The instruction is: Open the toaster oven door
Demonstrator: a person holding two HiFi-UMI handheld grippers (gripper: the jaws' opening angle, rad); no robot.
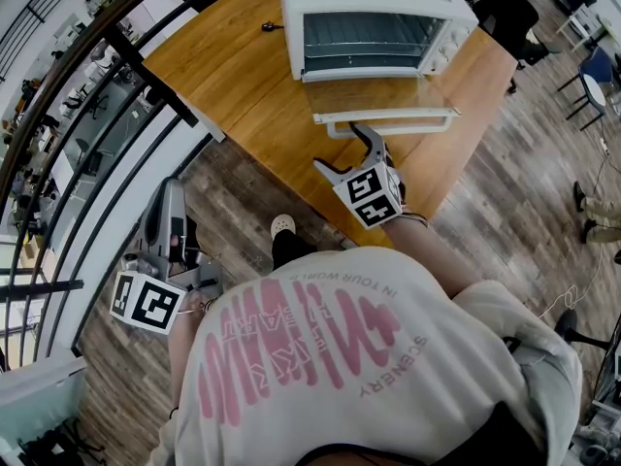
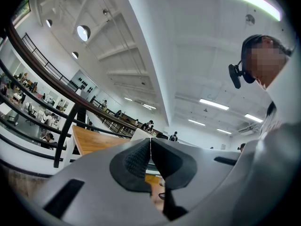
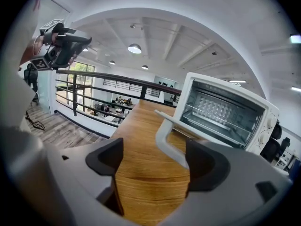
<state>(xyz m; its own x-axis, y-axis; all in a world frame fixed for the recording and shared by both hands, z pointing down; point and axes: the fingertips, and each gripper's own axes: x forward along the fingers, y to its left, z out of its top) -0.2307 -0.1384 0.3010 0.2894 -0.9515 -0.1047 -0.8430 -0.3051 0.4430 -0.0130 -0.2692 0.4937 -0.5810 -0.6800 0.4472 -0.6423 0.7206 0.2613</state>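
Note:
The white toaster oven [image 1: 378,17] stands at the far end of the wooden table [image 1: 243,85]. Its glass door [image 1: 388,93] lies folded down flat, and the rack inside shows. My right gripper [image 1: 347,153] is just in front of the door's white handle [image 1: 388,119]. In the right gripper view the jaws of that gripper [image 3: 153,159] stand wide apart. The handle [image 3: 167,135] runs between them close to the right finger, and no pad presses on it. My left gripper [image 1: 171,190] hangs off the table at my left side. Its pads [image 2: 150,157] meet with nothing between them.
A black railing [image 1: 107,115] runs along the table's left side, with a drop to a lower floor beyond it. Wood plank flooring [image 1: 243,212] lies between me and the table's near edge. Chairs [image 1: 592,76] stand at the far right.

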